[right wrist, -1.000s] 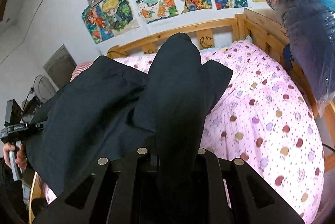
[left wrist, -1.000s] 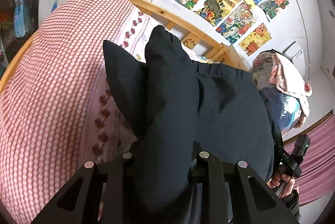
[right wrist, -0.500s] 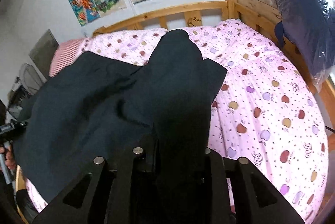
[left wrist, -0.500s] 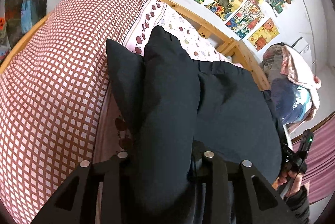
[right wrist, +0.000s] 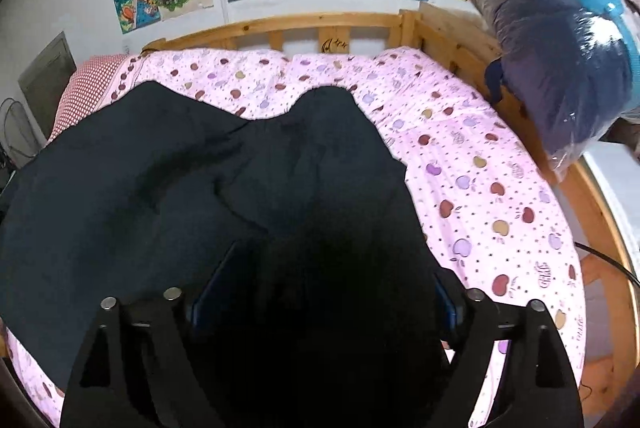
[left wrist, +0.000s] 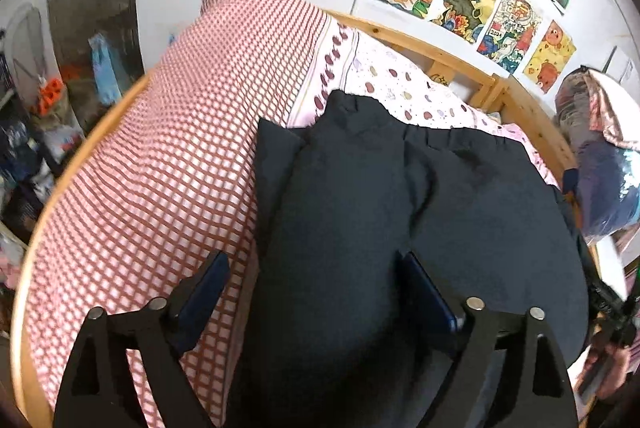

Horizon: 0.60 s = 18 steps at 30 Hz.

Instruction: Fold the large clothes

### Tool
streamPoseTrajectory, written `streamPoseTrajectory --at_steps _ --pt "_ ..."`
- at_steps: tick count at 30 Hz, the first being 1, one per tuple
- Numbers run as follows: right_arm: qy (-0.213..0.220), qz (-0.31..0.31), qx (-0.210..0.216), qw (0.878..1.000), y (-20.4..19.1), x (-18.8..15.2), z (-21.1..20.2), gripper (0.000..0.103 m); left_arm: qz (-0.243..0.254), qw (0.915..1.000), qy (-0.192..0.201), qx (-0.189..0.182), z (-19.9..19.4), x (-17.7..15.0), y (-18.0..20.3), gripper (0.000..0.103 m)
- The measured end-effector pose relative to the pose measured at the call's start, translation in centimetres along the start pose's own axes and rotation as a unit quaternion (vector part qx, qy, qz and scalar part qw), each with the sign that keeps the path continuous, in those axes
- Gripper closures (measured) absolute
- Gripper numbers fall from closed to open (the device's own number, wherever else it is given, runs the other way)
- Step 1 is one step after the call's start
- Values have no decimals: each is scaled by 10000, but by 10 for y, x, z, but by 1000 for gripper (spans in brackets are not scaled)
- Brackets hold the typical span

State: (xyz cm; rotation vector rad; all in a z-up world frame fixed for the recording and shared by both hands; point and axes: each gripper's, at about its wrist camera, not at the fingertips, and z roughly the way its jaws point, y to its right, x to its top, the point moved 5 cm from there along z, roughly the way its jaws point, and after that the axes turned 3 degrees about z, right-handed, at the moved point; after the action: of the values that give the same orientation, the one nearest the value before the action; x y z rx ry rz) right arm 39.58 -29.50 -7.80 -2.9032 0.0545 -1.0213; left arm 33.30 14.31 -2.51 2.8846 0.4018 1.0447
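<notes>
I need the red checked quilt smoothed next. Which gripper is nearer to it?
Left. The left gripper is open right at the red checked quilt, its outer finger over it. The right gripper is open over the dark garment, far from it.

A wooden-framed bed (right wrist: 304,23) is covered by a pink sheet (right wrist: 472,187) printed with small apples. A red-and-white checked quilt (left wrist: 168,163) lies at one end, and a dark navy garment (right wrist: 168,179) lies spread across the sheet.
</notes>
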Motion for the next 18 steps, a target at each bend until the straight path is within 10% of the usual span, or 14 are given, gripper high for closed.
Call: streamPoseTrajectory --at_steps 18 --pt "1215 -9 255 9923 -8 -2 -102 10 543 9946 817 336 -88 -21 35 0"
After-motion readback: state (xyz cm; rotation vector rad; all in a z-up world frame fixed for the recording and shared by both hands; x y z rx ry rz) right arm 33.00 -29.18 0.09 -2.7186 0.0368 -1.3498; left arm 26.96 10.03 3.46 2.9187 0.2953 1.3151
